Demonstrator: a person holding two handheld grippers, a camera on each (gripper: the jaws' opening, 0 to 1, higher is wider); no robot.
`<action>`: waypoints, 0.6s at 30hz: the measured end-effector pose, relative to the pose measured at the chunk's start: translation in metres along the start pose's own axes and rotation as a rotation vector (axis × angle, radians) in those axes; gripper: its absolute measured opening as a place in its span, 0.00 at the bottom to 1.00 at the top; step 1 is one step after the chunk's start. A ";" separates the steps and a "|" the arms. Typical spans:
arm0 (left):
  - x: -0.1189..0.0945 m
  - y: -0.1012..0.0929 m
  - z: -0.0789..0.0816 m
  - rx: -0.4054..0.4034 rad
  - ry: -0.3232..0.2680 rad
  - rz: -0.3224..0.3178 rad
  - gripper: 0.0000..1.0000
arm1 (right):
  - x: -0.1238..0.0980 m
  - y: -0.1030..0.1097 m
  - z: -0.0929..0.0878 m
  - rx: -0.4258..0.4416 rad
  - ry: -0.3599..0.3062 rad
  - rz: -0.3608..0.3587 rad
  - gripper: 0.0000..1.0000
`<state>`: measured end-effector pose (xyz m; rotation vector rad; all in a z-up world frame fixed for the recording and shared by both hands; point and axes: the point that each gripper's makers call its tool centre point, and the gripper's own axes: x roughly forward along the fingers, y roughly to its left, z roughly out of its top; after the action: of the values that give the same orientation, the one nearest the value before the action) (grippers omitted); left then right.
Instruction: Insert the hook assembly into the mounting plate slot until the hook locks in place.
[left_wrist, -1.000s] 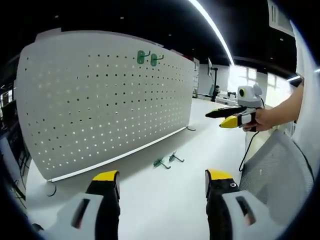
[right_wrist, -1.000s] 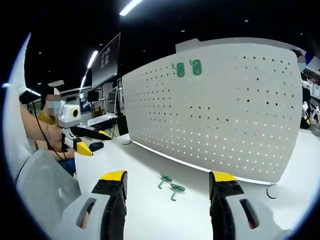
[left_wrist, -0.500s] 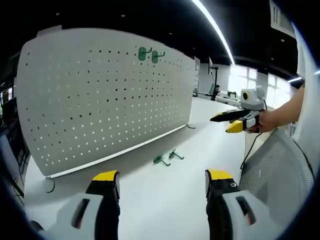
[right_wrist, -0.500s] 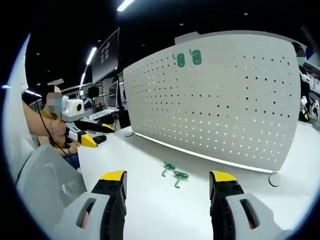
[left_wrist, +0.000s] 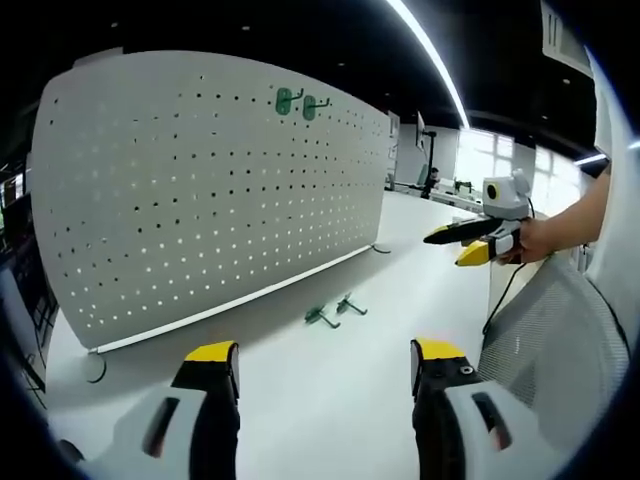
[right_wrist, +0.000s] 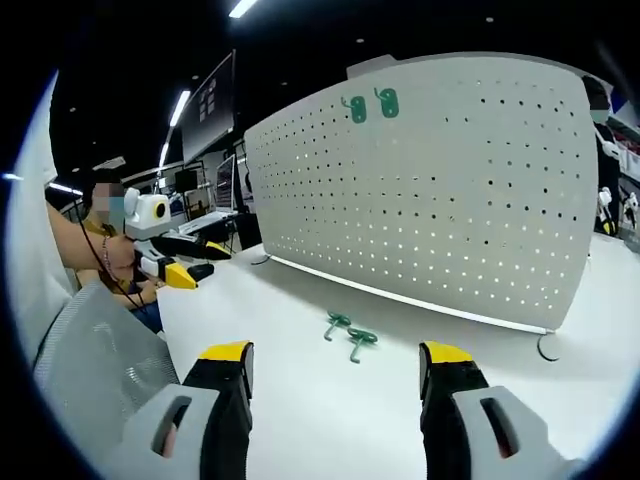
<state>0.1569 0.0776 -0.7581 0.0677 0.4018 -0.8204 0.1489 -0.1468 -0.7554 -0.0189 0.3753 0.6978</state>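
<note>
A white pegboard plate (left_wrist: 210, 190) (right_wrist: 440, 190) stands upright on the white table. Two green hooks (left_wrist: 297, 103) (right_wrist: 371, 106) hang near its top edge. Two more green hooks (left_wrist: 333, 312) (right_wrist: 347, 333) lie loose on the table in front of the board. My left gripper (left_wrist: 325, 365) is open and empty, well short of the loose hooks. My right gripper (right_wrist: 337, 367) is open and empty too, with the loose hooks a little beyond its tips. In the left gripper view the right gripper (left_wrist: 465, 242) is held in a hand at the right. In the right gripper view the left gripper (right_wrist: 185, 258) shows at the left.
A grey mesh chair back (left_wrist: 555, 350) (right_wrist: 95, 360) stands close at the table's near edge. A person (right_wrist: 95, 235) sits behind it. A cable loop (left_wrist: 95, 368) (right_wrist: 548, 346) lies at the board's foot. Desks and monitors stand in the dark room beyond.
Both cameras have shifted slightly, and the board and loose hooks sit a little differently in each view. Nothing on the table has moved; both grippers remain open.
</note>
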 end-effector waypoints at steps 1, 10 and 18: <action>0.001 0.000 0.000 0.002 0.002 -0.001 0.72 | 0.000 0.000 0.000 -0.001 0.001 0.000 0.65; 0.022 -0.001 0.000 0.090 0.083 -0.052 0.73 | 0.001 0.004 -0.002 -0.008 0.013 0.012 0.65; 0.046 -0.004 0.005 0.193 0.151 -0.125 0.73 | 0.002 0.004 -0.003 -0.015 0.021 0.018 0.65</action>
<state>0.1834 0.0419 -0.7703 0.2878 0.4719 -0.9797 0.1469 -0.1430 -0.7580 -0.0367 0.3904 0.7186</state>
